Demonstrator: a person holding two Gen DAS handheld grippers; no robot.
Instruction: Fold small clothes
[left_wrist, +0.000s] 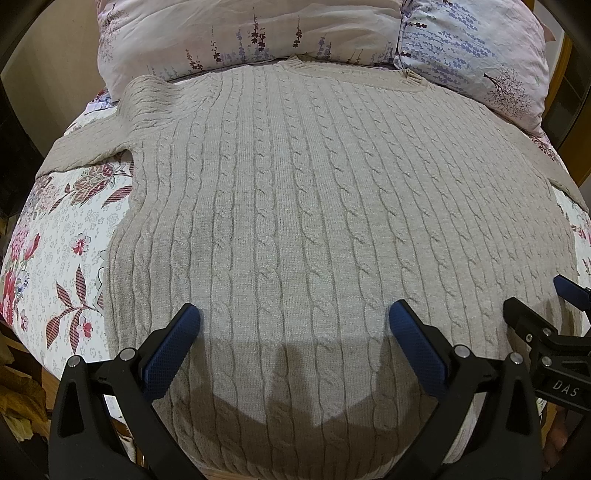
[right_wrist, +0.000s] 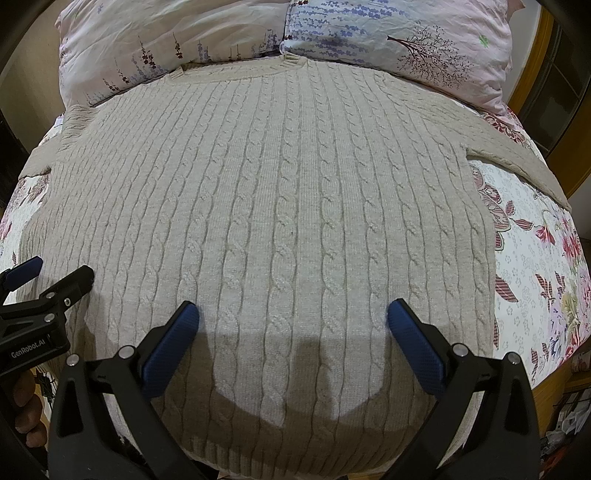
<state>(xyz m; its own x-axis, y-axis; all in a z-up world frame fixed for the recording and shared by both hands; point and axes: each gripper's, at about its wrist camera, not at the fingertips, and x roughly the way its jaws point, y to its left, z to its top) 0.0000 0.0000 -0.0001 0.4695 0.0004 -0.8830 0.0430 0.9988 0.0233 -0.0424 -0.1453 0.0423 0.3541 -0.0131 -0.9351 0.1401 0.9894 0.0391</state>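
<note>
A beige cable-knit sweater (left_wrist: 295, 206) lies flat on the bed, collar at the far end by the pillows, hem nearest me; it also fills the right wrist view (right_wrist: 280, 206). Its left sleeve (left_wrist: 88, 144) and right sleeve (right_wrist: 517, 155) spread out sideways. My left gripper (left_wrist: 295, 317) is open and empty above the hem area, left of centre. My right gripper (right_wrist: 293, 315) is open and empty above the hem area, right of centre. Each gripper shows at the edge of the other's view: the right one (left_wrist: 546, 321) and the left one (right_wrist: 40, 288).
The floral bedsheet (left_wrist: 62, 236) shows on both sides of the sweater (right_wrist: 535, 266). Two floral pillows (left_wrist: 251, 33) (right_wrist: 406, 40) lie at the head of the bed. A wooden frame (right_wrist: 532, 66) stands at the far right.
</note>
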